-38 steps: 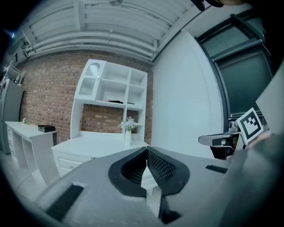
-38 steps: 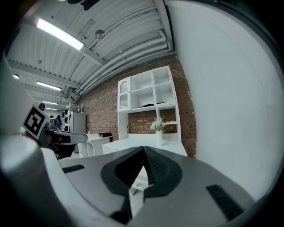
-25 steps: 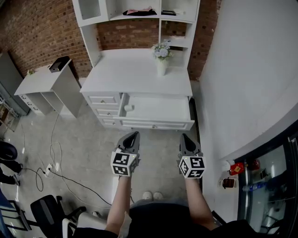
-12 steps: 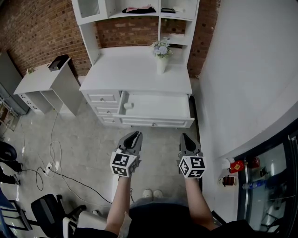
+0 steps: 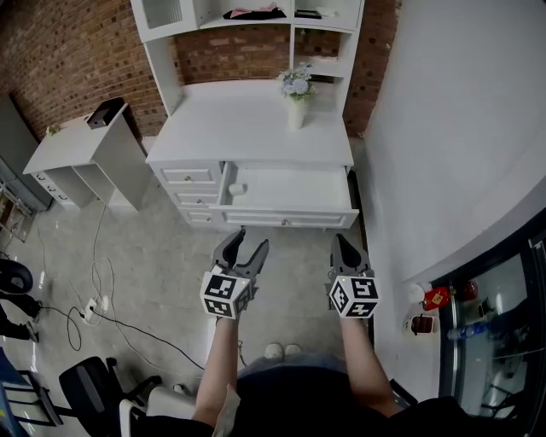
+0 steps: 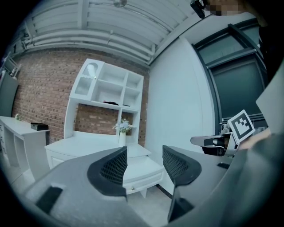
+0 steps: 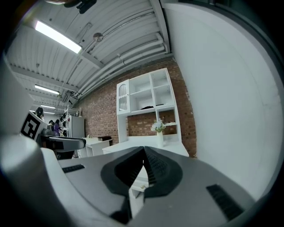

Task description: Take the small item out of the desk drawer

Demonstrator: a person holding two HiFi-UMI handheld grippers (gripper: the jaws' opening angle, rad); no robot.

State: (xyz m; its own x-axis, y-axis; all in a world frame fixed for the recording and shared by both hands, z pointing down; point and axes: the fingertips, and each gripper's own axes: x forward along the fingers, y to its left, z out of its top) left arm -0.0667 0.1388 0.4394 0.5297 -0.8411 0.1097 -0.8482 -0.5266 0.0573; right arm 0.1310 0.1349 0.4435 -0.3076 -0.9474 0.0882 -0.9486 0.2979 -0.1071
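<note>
White desk [image 5: 247, 128] with shelving hutch [image 5: 256, 17], seen from above, set against a brick wall [image 5: 68, 60]. A pale vase of flowers [image 5: 296, 107] stands near the back right corner of the desk top. On the desk's left front is a stack of shut small drawers [image 5: 189, 177]. To the desk's left is a separate white side table [image 5: 72, 149] with a dark object [image 5: 107, 115] at its back right corner. A plain white wall [image 5: 452, 128] runs down the right. Nothing lies between the grippers and the desk. The floor [image 5: 162, 256] is grey and bare but for loose cables [image 5: 98, 294] and an office chair [image 5: 85, 388] at lower left.

The wide drawer [image 5: 286, 219] is pulled out. The small item [image 5: 238, 189], white and rounded, rests in its back left corner; the rest of the drawer bottom shows bare.

The left gripper [image 5: 252, 238] is short of the drawer front, its jaws just opened and spread wide, nothing between them. The right gripper [image 5: 343, 241] is held beside it, jaws clenched on nothing.
</note>
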